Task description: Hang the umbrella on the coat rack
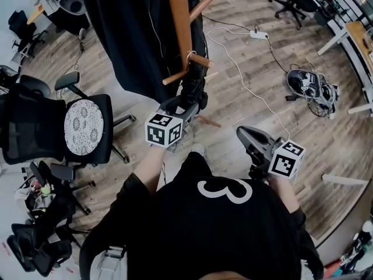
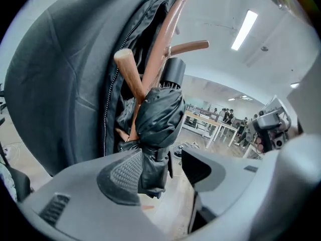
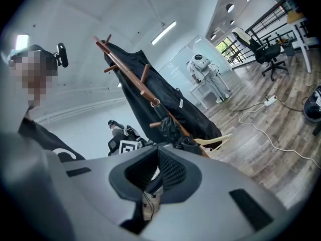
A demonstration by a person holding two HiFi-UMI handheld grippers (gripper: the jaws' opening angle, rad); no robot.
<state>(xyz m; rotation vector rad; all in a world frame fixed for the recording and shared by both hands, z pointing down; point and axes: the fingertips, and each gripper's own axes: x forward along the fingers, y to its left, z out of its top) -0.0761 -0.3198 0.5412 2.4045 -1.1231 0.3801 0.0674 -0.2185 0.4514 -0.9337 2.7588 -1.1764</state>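
A folded black umbrella (image 1: 193, 90) hangs by its strap loop from a lower peg (image 1: 201, 60) of the wooden coat rack (image 1: 179, 16). My left gripper (image 1: 184, 105) is open around the umbrella's lower end. In the left gripper view the umbrella (image 2: 158, 119) rests against the left pad (image 2: 119, 177), with a clear gap to the other jaw; the gripper (image 2: 160, 169) does not press on it. My right gripper (image 1: 245, 135) hangs apart at the right, shut and empty. From the right gripper view its pads (image 3: 170, 169) meet at the tip (image 3: 158, 152), and the umbrella (image 3: 170, 127) shows beyond.
A long black coat (image 1: 128, 28) hangs on the rack's left side. An office chair (image 1: 84, 124) with a patterned cushion stands at left. A power strip (image 1: 258, 35) and white cable lie on the wood floor, with a tangle of gear (image 1: 309, 86) at right.
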